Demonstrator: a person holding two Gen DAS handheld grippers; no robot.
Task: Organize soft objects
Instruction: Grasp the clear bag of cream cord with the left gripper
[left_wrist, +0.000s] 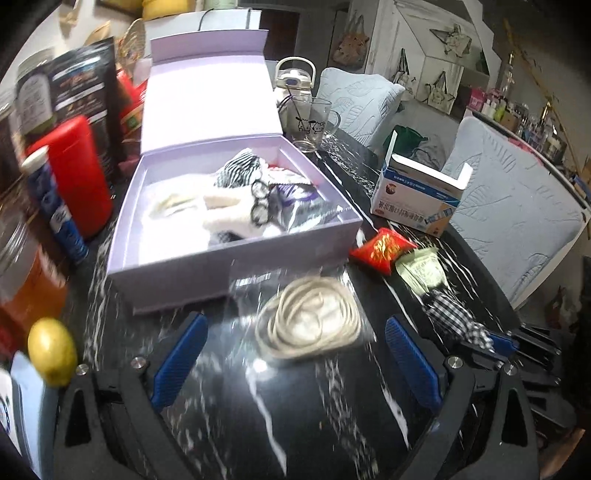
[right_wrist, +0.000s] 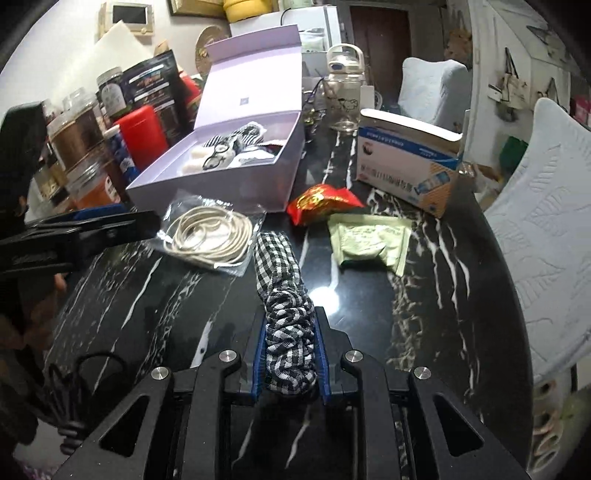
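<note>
My right gripper (right_wrist: 290, 343) is shut on a black-and-white checked scrunchie (right_wrist: 284, 295) that sticks out ahead of its blue pads over the dark marble table (right_wrist: 424, 295). The same scrunchie (left_wrist: 458, 317) shows at the right of the left wrist view. My left gripper (left_wrist: 295, 354) stands open, its blue fingers (left_wrist: 181, 354) on either side of a clear bag of beige cord (left_wrist: 310, 317), not touching it. Behind the bag lies the open lilac box (left_wrist: 236, 254) holding striped and white soft items and a pair of glasses (left_wrist: 260, 203).
A red snack packet (right_wrist: 321, 203) and a pale green sachet (right_wrist: 369, 240) lie right of the box. A blue-and-white carton (right_wrist: 406, 162), a glass mug (left_wrist: 314, 122), a red canister (left_wrist: 79, 173), jars, a lemon (left_wrist: 51, 350) and padded chairs ring the table.
</note>
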